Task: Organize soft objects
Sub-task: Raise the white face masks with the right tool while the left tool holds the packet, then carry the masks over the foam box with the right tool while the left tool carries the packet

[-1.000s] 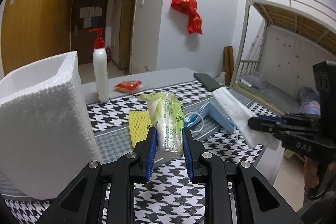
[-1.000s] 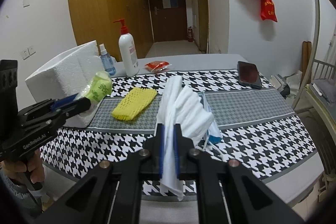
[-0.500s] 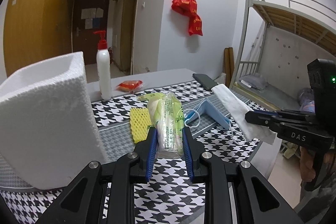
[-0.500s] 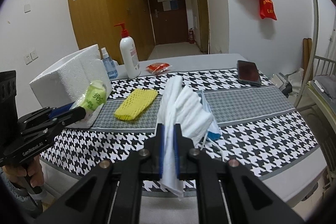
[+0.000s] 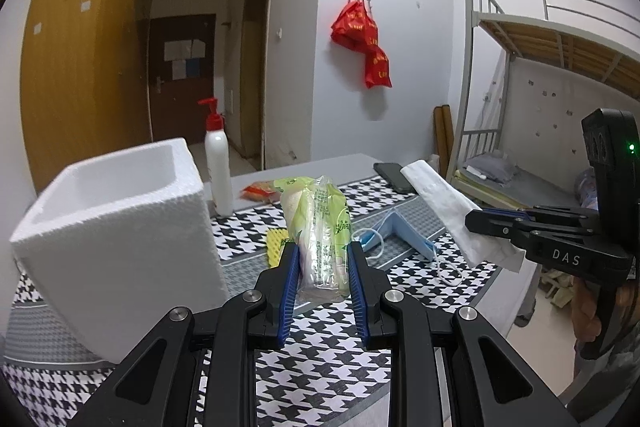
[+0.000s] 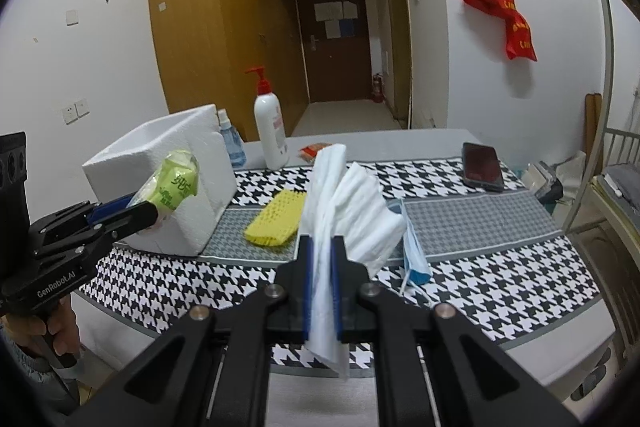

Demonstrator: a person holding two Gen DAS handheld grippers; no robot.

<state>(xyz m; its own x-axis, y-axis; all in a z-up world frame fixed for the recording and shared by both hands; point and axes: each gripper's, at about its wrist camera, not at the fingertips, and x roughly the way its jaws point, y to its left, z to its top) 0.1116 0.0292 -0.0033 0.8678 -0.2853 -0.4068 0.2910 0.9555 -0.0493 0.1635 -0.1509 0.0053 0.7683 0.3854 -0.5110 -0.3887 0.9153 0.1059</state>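
My left gripper is shut on a green tissue pack and holds it above the table, right of the open white foam box. It also shows in the right wrist view with the pack in front of the box. My right gripper is shut on a folded white cloth, held above the table's front edge; it shows in the left wrist view with the cloth. A yellow foam net and a blue face mask lie on the houndstooth tablecloth.
A white pump bottle, a small blue spray bottle and a red packet stand at the table's back. A black phone lies at the back right. A bunk bed stands to the right.
Both grippers have risen with their loads. The foam box's open top has come into the left wrist view.
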